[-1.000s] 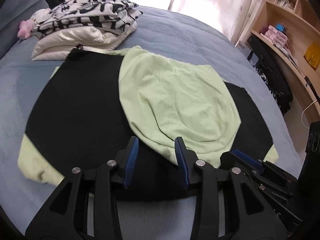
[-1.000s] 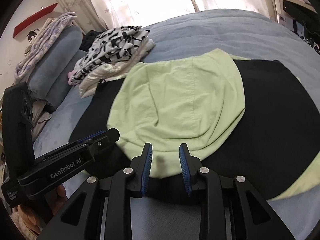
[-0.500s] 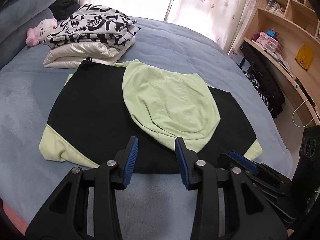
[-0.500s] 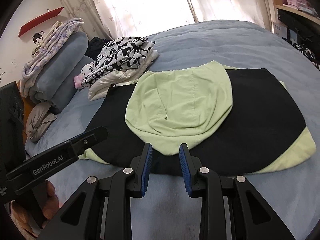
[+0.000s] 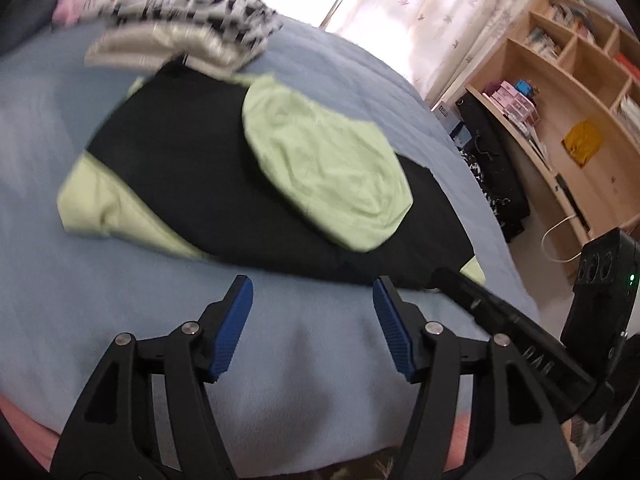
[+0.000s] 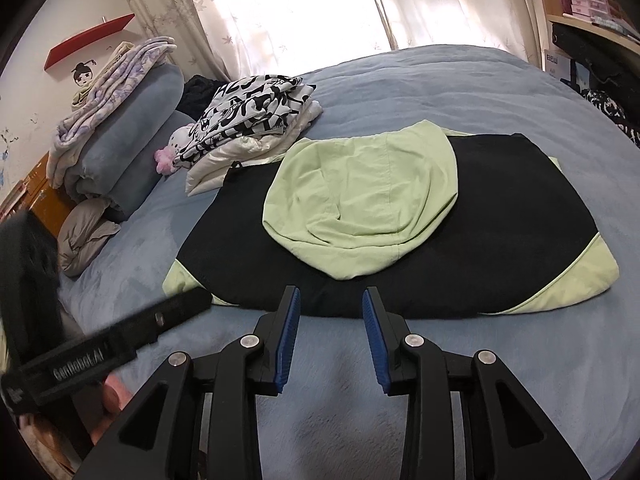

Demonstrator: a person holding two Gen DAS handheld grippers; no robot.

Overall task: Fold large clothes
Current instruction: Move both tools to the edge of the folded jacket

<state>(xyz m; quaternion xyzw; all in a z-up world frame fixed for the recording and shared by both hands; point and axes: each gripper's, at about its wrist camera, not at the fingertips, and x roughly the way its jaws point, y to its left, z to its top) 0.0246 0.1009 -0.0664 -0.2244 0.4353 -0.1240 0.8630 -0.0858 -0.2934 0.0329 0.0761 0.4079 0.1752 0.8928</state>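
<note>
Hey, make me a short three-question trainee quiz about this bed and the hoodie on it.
1. True or false: the light green hood lies flat on top of the black hoodie.
2. What sits beyond the hoodie: A) a stack of folded clothes, B) a laundry basket?
3. Is any cloth between the jaws of the right gripper?

Key: 1 true; 2 A; 3 no, they are opening over bare blue bedding.

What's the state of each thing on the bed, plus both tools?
Black and green hoodie: lying flat on the bed, sleeves folded in, green hood laid over its back.
Stack of clothes: folded, piled beside the hoodie.
Left tool: opening, nothing between its pads, over bare blanket.
Right tool: opening, empty, just short of the hoodie's near edge.
Curtains: drawn.
</note>
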